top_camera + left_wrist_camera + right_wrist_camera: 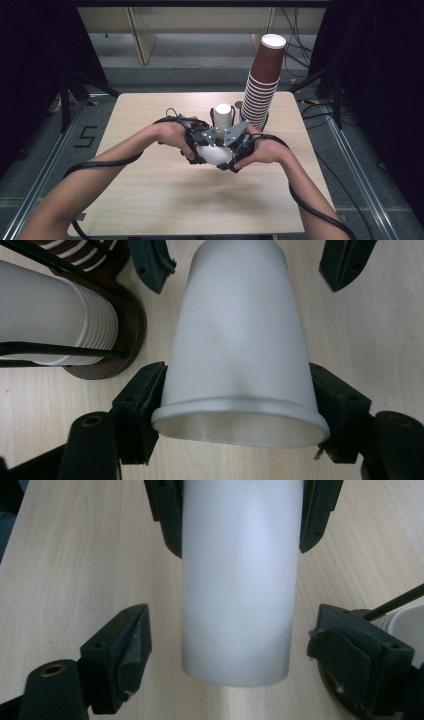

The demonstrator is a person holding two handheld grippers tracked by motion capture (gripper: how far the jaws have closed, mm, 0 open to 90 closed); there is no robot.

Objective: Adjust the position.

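The left tool (pixel 235 415) clamps the rim of a translucent white plastic cup (pixel 240 350) above the bench (pixel 165 200) centre; the right tool (pixel 227 650) stands apart around its base. Light, thin-walled and easily dented: grip gently near the stiffer rim.

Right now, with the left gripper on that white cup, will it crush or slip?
The white cup is probably thin and flexible: its wall looks faintly dented above the rim where the left gripper clamps it. Likely light. Its smooth, tapered sides may slip.
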